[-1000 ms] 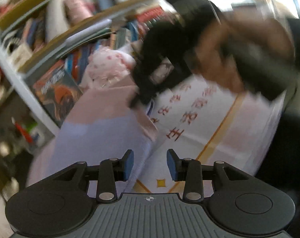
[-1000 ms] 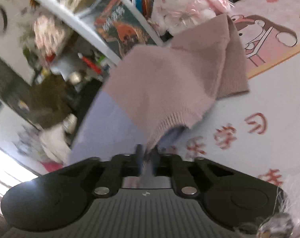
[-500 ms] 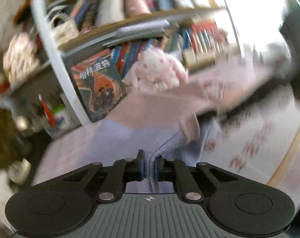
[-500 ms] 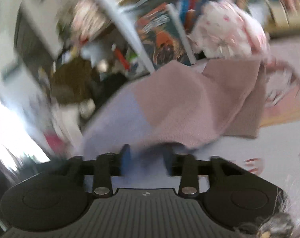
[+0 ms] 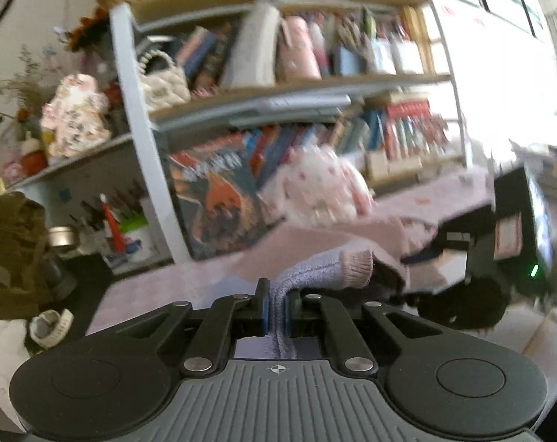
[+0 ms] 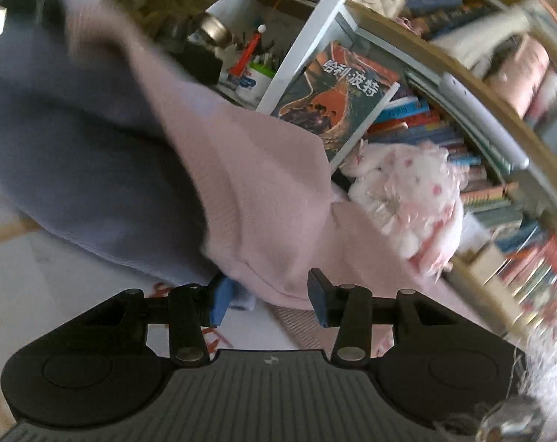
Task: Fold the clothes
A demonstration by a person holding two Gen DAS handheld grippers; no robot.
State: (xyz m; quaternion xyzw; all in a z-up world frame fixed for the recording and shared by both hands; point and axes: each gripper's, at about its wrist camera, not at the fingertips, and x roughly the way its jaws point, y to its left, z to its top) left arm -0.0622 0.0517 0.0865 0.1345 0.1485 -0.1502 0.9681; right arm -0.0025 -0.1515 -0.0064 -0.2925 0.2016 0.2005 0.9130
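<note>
A knitted sweater (image 6: 241, 169), pink above and lavender-blue below, hangs lifted over the table in the right wrist view. My left gripper (image 5: 276, 307) is shut on a bunched lavender edge of the sweater (image 5: 315, 269), with a pink cuff just beyond the fingers. My right gripper (image 6: 267, 304) is open; its blue pads (image 6: 221, 300) stand apart on either side of the sweater's lower pink hem. The right gripper's black body (image 5: 499, 250) shows at the right of the left wrist view.
A bookshelf (image 5: 315, 84) full of books and toys stands behind the table. A pink-and-white plush (image 6: 411, 199) and a large book (image 6: 337, 99) lean against it. A printed pale cloth (image 6: 57, 287) covers the table. Pens in a cup (image 5: 123, 235) sit at the left.
My left gripper went from open to shut on the sweater's lavender edge. My right gripper let go of the sweater and opened. The sweater has been lifted off the table.
</note>
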